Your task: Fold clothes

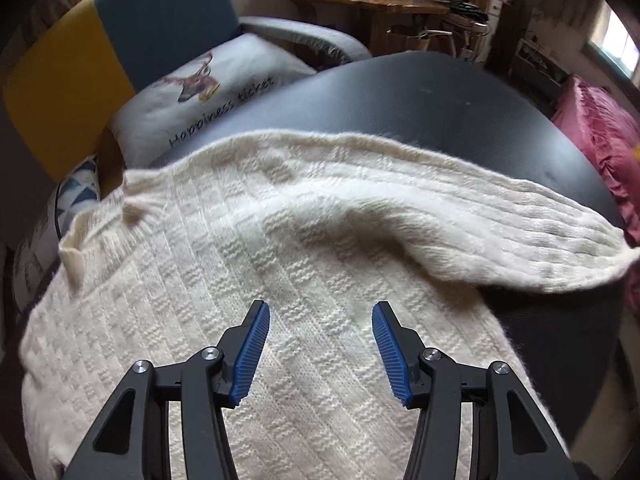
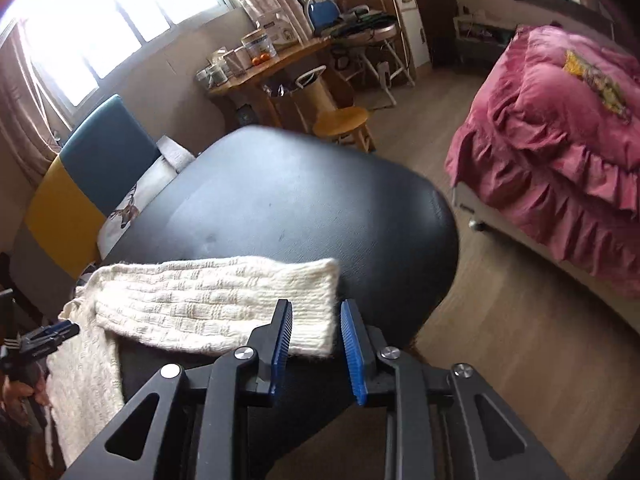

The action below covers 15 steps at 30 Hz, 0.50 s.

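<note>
A cream knitted sweater (image 1: 248,264) lies spread on a black table (image 1: 420,96). One sleeve (image 1: 480,224) stretches out to the right across the tabletop. My left gripper (image 1: 321,312) hovers above the sweater's body, open, with nothing between its blue pads. In the right wrist view the same sleeve (image 2: 208,300) lies flat, its cuff end reaching between the fingers of my right gripper (image 2: 316,308). Those jaws stand a little apart and do not press on the cuff. The left gripper's blue fingertips (image 2: 66,329) show at the left edge over the sweater's body.
A blue and yellow armchair (image 1: 120,28) with a printed white cushion (image 1: 208,88) stands behind the table. A wooden side table (image 2: 272,64) with jars and a round stool (image 2: 344,120) are farther back. A bed with pink bedding (image 2: 560,140) lies to the right across bare floor.
</note>
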Available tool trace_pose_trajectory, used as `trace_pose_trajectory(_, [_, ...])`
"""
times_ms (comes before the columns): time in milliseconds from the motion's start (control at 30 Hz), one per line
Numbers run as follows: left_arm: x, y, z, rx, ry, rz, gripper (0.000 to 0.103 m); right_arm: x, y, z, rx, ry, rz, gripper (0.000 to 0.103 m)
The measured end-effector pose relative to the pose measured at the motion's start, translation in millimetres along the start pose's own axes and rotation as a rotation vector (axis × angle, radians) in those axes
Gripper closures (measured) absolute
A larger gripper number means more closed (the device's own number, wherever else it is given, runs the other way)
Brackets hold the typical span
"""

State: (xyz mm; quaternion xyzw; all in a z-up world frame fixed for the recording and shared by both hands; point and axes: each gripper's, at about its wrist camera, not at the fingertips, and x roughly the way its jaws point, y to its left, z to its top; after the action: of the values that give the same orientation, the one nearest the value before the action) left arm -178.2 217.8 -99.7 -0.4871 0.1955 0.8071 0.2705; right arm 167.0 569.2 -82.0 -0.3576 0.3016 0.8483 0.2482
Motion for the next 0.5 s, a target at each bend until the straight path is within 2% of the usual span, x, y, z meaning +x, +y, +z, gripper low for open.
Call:
trace_pose_trajectory(67, [-20.8, -12.2, 6.2, 0.057, -0.055, -0.064, 0.048, -9.6, 12.9, 2.7, -0.066, -0.019, 0.007, 0.076])
trace_pose_trajectory(133, [-32.2, -31.7, 18.1, 0.128, -0.089, -0.111, 0.048, 1.8, 38.2, 1.4, -0.145, 0.01, 0.015, 0.076])
trace_pose_trajectory(200, [-29.6, -60.2, 32.8, 0.225, -0.081, -0.153, 0.048, 14.4, 64.1, -0.1, -0.224, 0.041, 0.024, 0.076])
trace_pose_trajectory(267, [-17.3, -87.6, 41.6, 0.298, -0.046, -0.175, 0.048, 33.6, 82.3, -2.8, -0.271, 0.086, 0.015, 0.076])
trace_pose_trajectory(333, [-1.4, -108.9, 48.9, 0.329, -0.006, -0.182, 0.051, 50.3, 89.7, -5.0, -0.284, 0.118, -0.008, 0.076])
trace_pose_trajectory(400, [18.0, -119.7, 58.6, 0.33, 0.039, -0.191, 0.057, 66.3, 87.9, -4.5, -0.258, 0.154, -0.024, 0.076])
trace_pose_trajectory(500, [40.4, -128.9, 68.8, 0.329, 0.092, -0.186, 0.065, 90.0, 80.4, -2.9, -0.245, 0.208, -0.1, 0.076])
